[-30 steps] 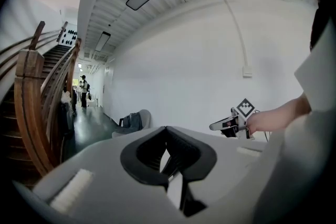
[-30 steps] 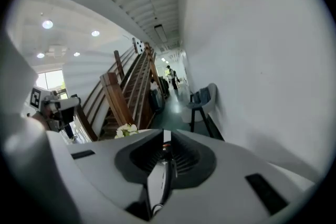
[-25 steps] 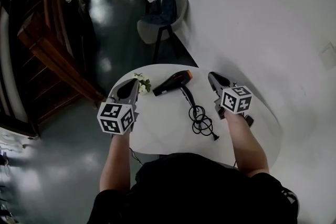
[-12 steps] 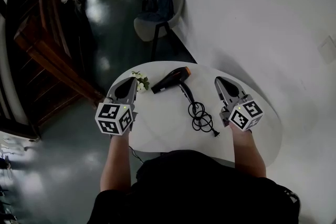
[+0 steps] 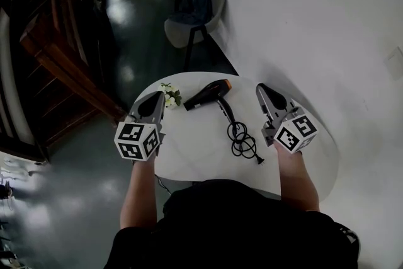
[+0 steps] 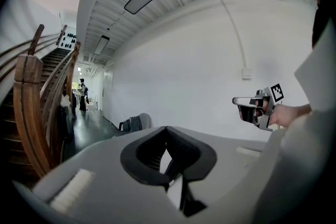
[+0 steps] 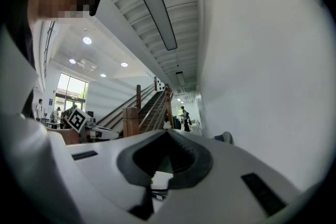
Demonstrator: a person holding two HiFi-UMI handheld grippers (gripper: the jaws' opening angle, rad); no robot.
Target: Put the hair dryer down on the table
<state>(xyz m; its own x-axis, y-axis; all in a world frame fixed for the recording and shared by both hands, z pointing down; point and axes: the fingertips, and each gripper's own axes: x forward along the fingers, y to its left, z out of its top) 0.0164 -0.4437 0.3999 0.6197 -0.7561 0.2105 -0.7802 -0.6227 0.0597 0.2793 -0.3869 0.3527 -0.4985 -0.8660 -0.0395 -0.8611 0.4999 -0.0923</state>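
Hair dryer (image 5: 208,95), black, orange-tipped: lying flat at far middle of white table (image 5: 189,157); cord (image 5: 243,144) coiled at table centre. Left gripper (image 5: 157,99): above table's left edge, jaws together, empty. Right gripper (image 5: 260,89): above table's right side, jaws together, empty.

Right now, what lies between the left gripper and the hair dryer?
A small bunch of flowers on the table, close by the hair dryer nozzle. The head view shows it.
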